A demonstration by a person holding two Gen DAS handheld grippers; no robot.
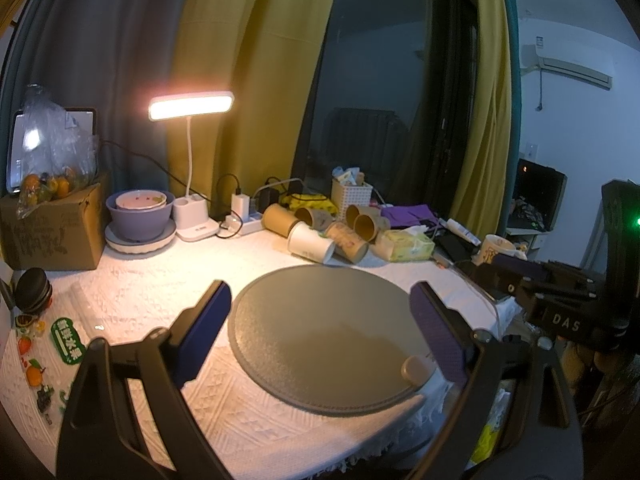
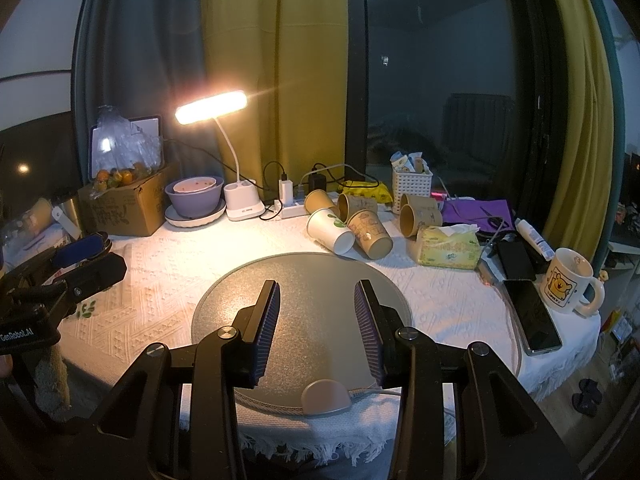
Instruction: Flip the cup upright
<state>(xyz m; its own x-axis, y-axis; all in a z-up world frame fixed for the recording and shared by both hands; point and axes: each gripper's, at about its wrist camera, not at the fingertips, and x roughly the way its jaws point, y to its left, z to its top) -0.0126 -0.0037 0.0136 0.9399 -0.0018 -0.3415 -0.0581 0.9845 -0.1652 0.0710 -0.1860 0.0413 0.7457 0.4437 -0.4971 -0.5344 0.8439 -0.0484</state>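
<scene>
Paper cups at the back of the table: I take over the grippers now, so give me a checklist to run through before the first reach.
1. Left gripper open, nothing held: ok.
2. Right gripper open, nothing held: ok.
3. Paper cups lying on their sides, none upright: white paper cup and the brown ones beside it: ok as targets.
4. White cup free to lift: not ok, it touches a brown paper cup.
5. Round grey mat bare for setting a cup down: ok.
6. Power strip and cables behind the cups: close, cannot tell the clearance.
</scene>
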